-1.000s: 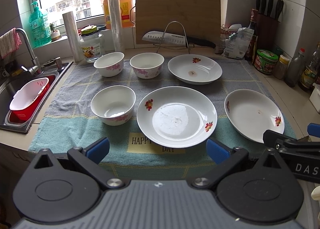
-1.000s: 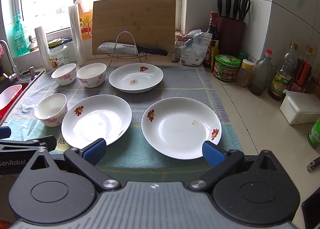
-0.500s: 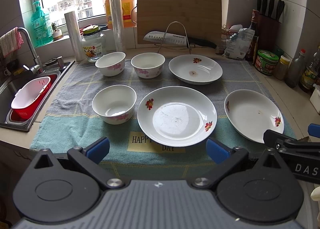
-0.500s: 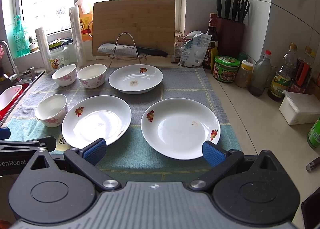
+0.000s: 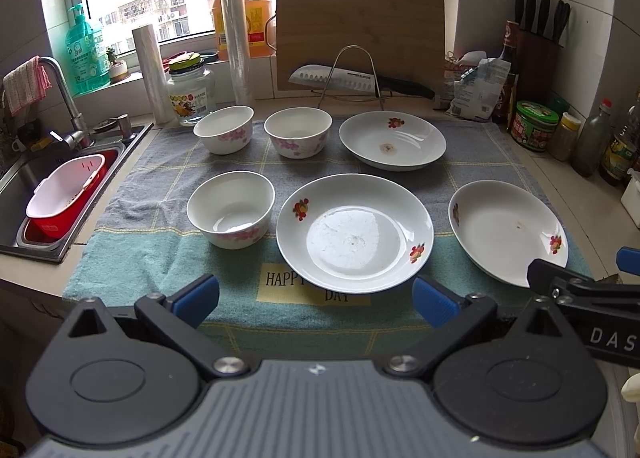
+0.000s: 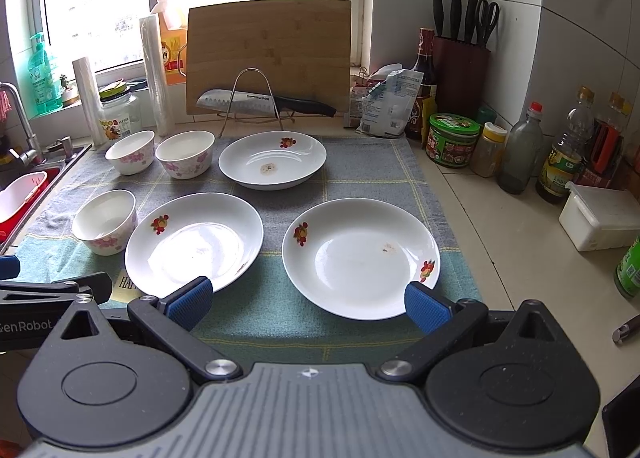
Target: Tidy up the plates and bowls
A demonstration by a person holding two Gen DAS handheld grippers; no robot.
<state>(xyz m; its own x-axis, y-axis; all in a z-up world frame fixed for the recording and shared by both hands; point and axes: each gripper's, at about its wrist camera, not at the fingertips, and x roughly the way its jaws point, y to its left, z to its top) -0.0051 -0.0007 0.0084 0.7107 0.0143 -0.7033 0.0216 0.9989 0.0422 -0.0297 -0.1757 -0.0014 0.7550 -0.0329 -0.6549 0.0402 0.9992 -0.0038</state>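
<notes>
Your grey and green checked cloth (image 5: 144, 258) lay spread ahead of both claws, carrying all the dishes. Three white shallow plates with red flower prints rested on it: one (image 5: 355, 232) just ahead of your left claw (image 5: 316, 295), one (image 6: 361, 256) just ahead of your right claw (image 6: 308, 298), one (image 6: 272, 160) farther back. Three white bowls with pink flowers (image 5: 231, 213) stood ahead-left, apart from each other. Both claws hung spread wide, holding nothing, touching no dish.
</notes>
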